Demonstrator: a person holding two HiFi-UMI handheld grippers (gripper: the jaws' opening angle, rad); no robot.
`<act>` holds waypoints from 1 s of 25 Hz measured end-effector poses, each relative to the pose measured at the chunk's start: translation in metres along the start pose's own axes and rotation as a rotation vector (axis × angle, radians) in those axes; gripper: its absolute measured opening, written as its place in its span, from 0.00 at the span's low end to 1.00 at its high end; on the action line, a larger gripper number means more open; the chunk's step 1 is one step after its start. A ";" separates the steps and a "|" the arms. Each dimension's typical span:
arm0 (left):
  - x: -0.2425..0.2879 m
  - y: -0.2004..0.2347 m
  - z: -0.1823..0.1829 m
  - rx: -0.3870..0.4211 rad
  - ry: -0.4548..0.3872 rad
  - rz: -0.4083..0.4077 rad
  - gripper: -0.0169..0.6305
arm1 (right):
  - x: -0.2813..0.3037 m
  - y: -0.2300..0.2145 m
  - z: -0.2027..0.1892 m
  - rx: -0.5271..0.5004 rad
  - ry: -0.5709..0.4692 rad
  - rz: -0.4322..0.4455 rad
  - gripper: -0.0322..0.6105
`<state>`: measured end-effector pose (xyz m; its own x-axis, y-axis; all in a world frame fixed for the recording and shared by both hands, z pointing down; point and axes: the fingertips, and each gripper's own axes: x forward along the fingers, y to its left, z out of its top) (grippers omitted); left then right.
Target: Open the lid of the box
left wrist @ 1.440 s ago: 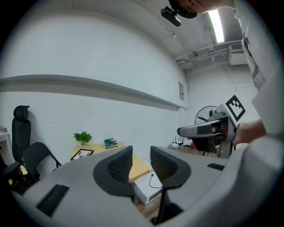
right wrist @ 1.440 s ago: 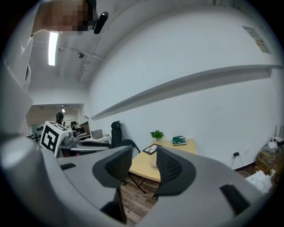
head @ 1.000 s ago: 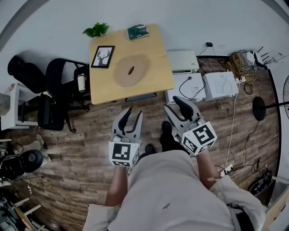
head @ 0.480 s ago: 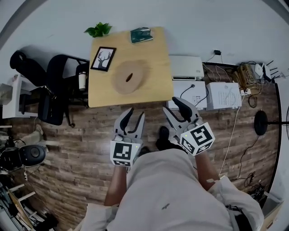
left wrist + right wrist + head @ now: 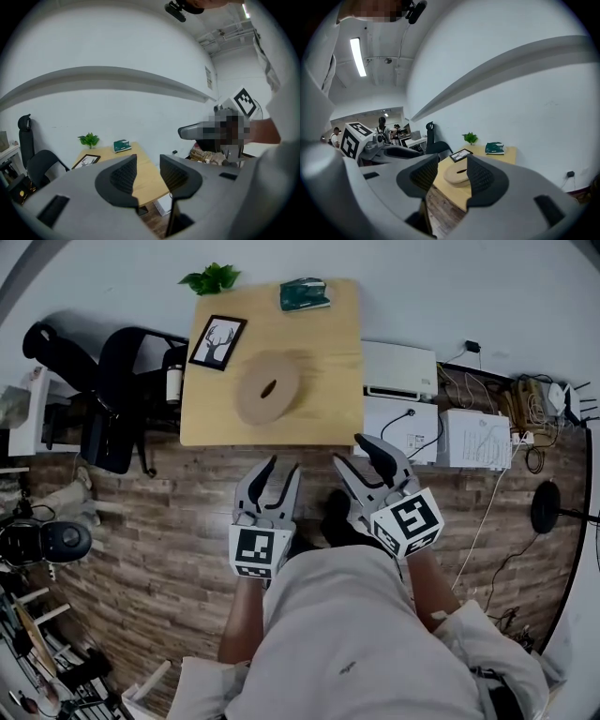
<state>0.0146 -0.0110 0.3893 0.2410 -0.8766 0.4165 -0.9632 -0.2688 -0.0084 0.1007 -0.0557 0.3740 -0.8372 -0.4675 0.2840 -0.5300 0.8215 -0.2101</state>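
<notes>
A round wooden box [image 5: 268, 388] with a slot in its flat lid sits mid-table on the light wooden table [image 5: 328, 418]; the lid lies closed on it. Both grippers hover over the floor short of the table's near edge, well apart from the box. My left gripper [image 5: 281, 467] is open with nothing between its pads. My right gripper [image 5: 349, 452] is open, its jaws are opening wider, and nothing is between them. In the right gripper view the box [image 5: 457, 174] shows far off between the pads [image 5: 480, 176]. The left gripper view's own jaw hides it.
On the table stand a framed deer picture [image 5: 217, 341], a small plant [image 5: 211, 278] and a green packet [image 5: 305, 294]. A black office chair [image 5: 117, 390] stands left of the table. White machines [image 5: 398, 371] and cables [image 5: 525, 418] lie on the floor to its right.
The table has drifted a little up and to the right in the head view. Both grippers have edged closer to its near edge, still held low in front of the person.
</notes>
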 end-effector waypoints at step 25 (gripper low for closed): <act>0.069 0.105 -0.053 0.092 0.101 -0.100 0.25 | 0.095 -0.004 0.006 0.000 0.037 -0.105 0.32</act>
<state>-0.0762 -0.0787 0.4657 0.3171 -0.8005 0.5085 -0.9190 -0.3918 -0.0436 0.0222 -0.1058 0.3959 -0.7713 -0.5387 0.3388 -0.6147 0.7685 -0.1776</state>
